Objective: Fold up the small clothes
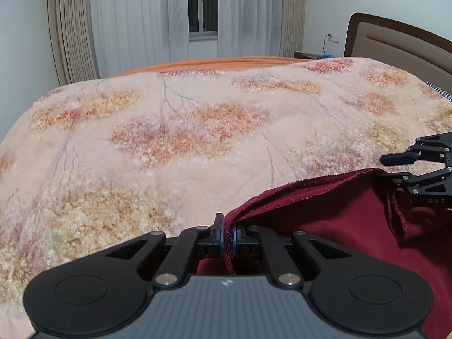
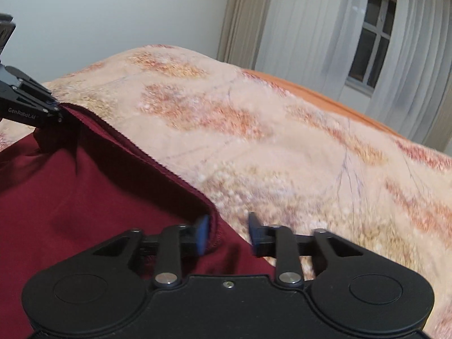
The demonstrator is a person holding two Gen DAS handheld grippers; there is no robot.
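The left hand-held gripper [image 1: 226, 236] is pressed together on a corner of the dark red garment [image 1: 339, 226], pinching its hem edge between the pads, apparently to anchor that corner so the top edge stays taut. The garment lies on the bed's floral blanket [image 1: 169, 141], its hemmed edge running straight across to the right side. There the right hand-held gripper [image 2: 228, 233] stands spread, one finger [image 2: 202, 233] over the cloth at the opposite corner and the other over bare blanket (not pinching anything in either view). Judgement: straddling the corner this way sets up a grasp, so both corners could be carried over together for a fold.
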